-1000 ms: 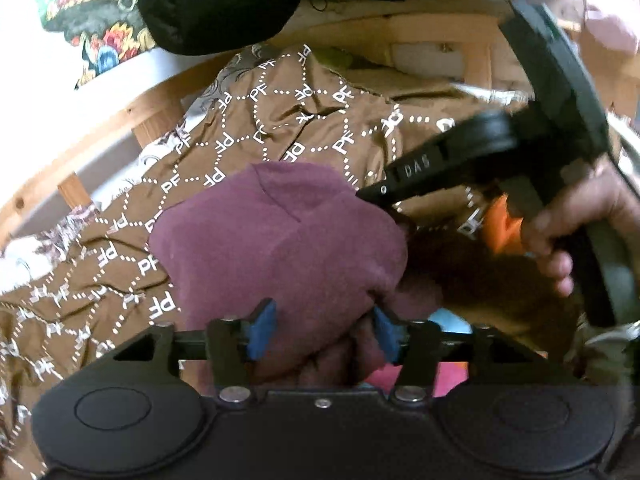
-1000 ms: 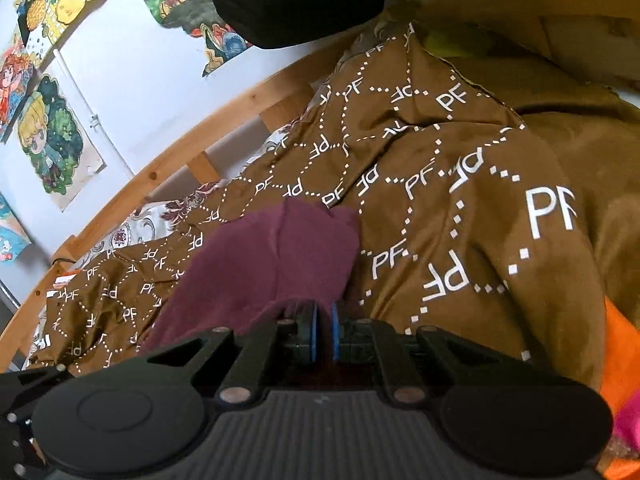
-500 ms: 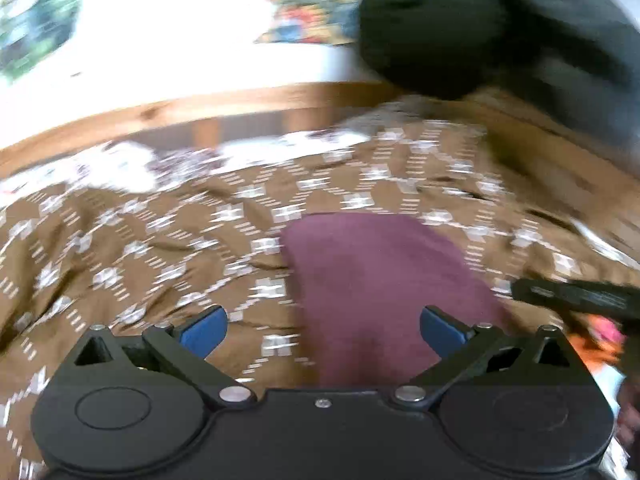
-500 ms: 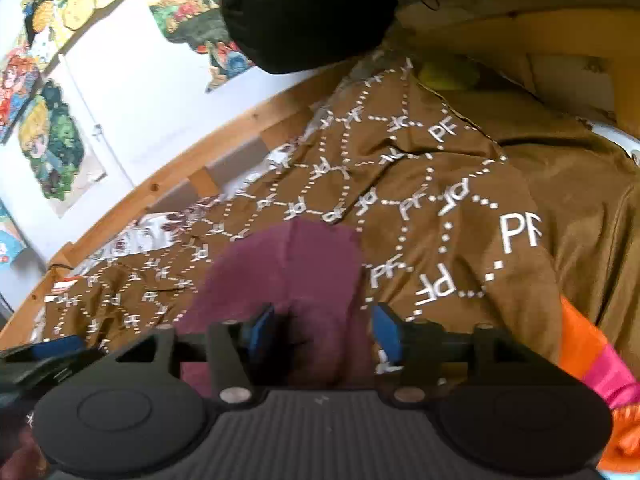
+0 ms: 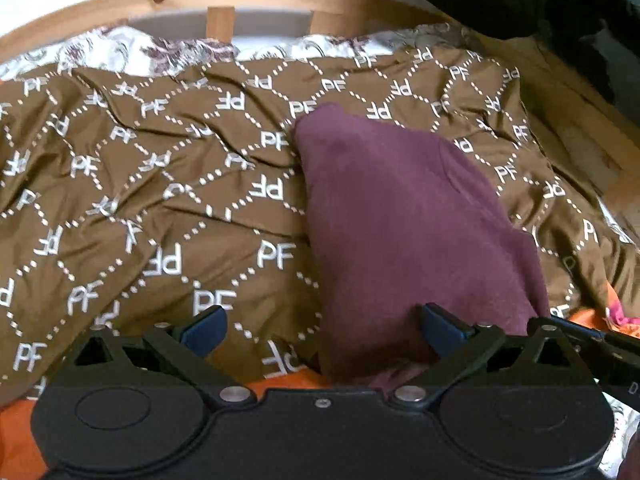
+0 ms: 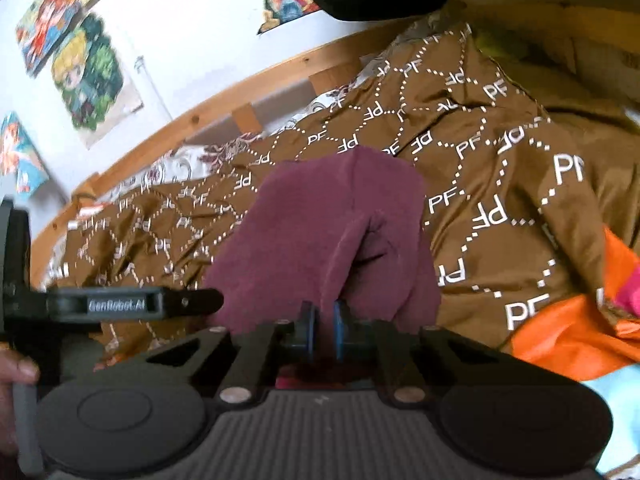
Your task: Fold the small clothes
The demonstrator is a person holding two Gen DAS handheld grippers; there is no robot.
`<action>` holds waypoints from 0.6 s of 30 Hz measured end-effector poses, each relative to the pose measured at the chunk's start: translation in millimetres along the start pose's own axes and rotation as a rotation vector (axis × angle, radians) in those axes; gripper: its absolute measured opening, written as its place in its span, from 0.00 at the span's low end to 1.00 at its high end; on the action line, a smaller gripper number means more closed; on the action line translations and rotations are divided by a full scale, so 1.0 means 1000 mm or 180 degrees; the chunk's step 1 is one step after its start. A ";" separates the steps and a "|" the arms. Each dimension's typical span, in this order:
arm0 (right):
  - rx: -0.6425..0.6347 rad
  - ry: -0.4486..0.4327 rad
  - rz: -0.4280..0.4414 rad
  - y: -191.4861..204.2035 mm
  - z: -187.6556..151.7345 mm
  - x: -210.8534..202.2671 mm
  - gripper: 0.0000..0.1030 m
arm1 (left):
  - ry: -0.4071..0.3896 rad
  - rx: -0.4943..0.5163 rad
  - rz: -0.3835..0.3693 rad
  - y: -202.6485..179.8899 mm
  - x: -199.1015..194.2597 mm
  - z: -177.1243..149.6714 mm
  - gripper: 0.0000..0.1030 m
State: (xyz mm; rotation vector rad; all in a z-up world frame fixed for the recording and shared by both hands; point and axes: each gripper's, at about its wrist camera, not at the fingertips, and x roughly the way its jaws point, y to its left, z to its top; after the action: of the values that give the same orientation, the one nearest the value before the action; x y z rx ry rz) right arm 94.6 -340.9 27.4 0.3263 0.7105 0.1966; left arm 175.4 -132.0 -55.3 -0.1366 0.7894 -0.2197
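My left gripper point(image 5: 320, 330) stands wide apart, blue pads point(image 5: 204, 326) spread and pressing on nothing. The maroon cloth point(image 5: 400, 220) lies on the brown blanket point(image 5: 160, 200) and runs from twelve o'clock down toward me, its near edge passing just inside my right-hand pad at four o'clock. Blanket fills everything from nine to eleven o'clock, printed with white letters and dotted diamonds. Past it at twelve o'clock, a wooden rail point(image 5: 220, 0) curves along the white wall, with a floral sheet point(image 5: 120, 50) peeking out under it. Orange fabric point(image 5: 20, 440) shows at seven o'clock by my housing.

Over on my right gripper point(image 6: 322, 330), the pads are pinched together on the near edge of the cloth point(image 6: 320, 220), and a fold rises from the pinch up toward twelve o'clock. The cloth bunches into a ridge just above the pads. At nine o'clock the left gripper's black finger point(image 6: 120, 304) reaches in sideways, tip just beside the cloth's left edge; whether it touches, I cannot tell. A hand point(image 6: 12, 400) grips its handle at eight o'clock. Posters point(image 6: 92, 76) hang on the wall at ten o'clock. Orange fabric point(image 6: 560, 328) spreads at four o'clock, beside the blanket point(image 6: 500, 160).
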 end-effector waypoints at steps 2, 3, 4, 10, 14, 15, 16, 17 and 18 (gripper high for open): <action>-0.0057 0.0016 -0.0044 0.001 -0.001 -0.008 0.07 | 0.0053 -0.0023 -0.0072 0.001 0.001 -0.003 0.99; -0.0076 0.0042 -0.0062 0.001 -0.003 -0.010 0.07 | 0.0079 -0.0025 -0.0108 0.001 0.002 -0.005 0.99; -0.0062 0.0065 -0.0070 0.000 -0.005 -0.010 0.07 | 0.0102 -0.0022 -0.0125 0.001 0.004 -0.006 0.99; 0.0087 0.0108 0.0003 -0.010 -0.011 -0.003 0.09 | 0.0095 0.0035 -0.0077 0.000 0.005 -0.011 0.99; 0.0110 0.0085 0.0026 -0.014 -0.009 -0.004 0.27 | 0.0083 0.0067 -0.0040 -0.002 0.005 -0.010 0.99; 0.0115 0.0084 0.0012 -0.015 -0.008 -0.004 0.35 | 0.0082 0.0071 -0.0034 -0.002 0.005 -0.009 0.99; 0.0100 0.0092 -0.0004 -0.016 -0.007 -0.005 0.53 | 0.0083 0.0076 -0.0032 -0.002 0.005 -0.009 0.99; 0.0067 0.0090 -0.0029 -0.016 -0.005 -0.007 0.62 | 0.0087 0.0077 -0.0033 -0.001 0.005 -0.009 0.99; 0.0015 0.0069 -0.0060 -0.016 -0.003 -0.009 0.65 | 0.0088 0.0074 -0.0035 -0.001 0.005 -0.009 0.99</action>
State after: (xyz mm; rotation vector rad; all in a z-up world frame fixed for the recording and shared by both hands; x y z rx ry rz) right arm 86.9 -357.9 25.1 0.3223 0.7352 0.1806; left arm 172.2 -134.6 -64.4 -0.1162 0.8135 -0.2414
